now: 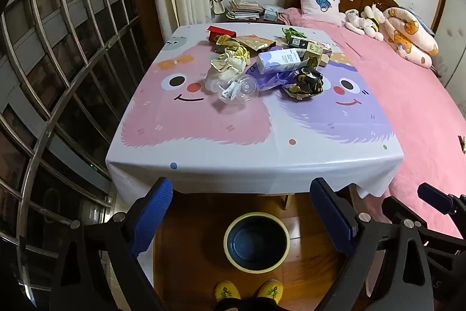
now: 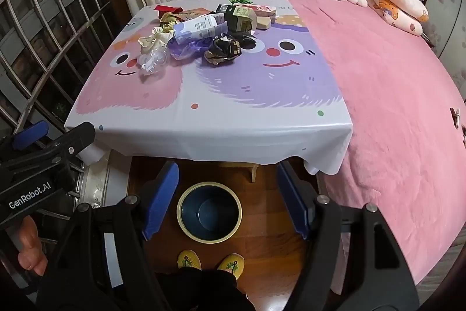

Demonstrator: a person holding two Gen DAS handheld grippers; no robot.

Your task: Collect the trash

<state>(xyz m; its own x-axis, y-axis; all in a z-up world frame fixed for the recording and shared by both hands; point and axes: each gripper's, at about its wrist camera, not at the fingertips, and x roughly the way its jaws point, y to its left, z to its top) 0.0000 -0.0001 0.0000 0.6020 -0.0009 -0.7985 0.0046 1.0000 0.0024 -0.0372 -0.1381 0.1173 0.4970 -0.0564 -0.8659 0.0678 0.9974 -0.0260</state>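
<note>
Trash [image 1: 262, 60]: one loose heap of crumpled wrappers, cartons and clear plastic, at the far middle of the bench [image 1: 204, 136] with its pink-and-purple cartoon cloth. One white-lilac carton [image 1: 281, 60], one black-gold crumpled wrapper [image 1: 305, 83], one red box [image 1: 221, 32]. One dark-blue round bin with a yellow rim [image 1: 256, 242] on the floor. Left tongs [image 1: 250, 223] spread, empty. Right tongs [image 2: 227, 200] spread, empty.

Warm indoor light fills my room evenly; the tablecloth [image 1: 204, 159] shows soft glare along its near edge. My window bars [image 1: 58, 48] on the left bend strongly, and corners go black.
</note>
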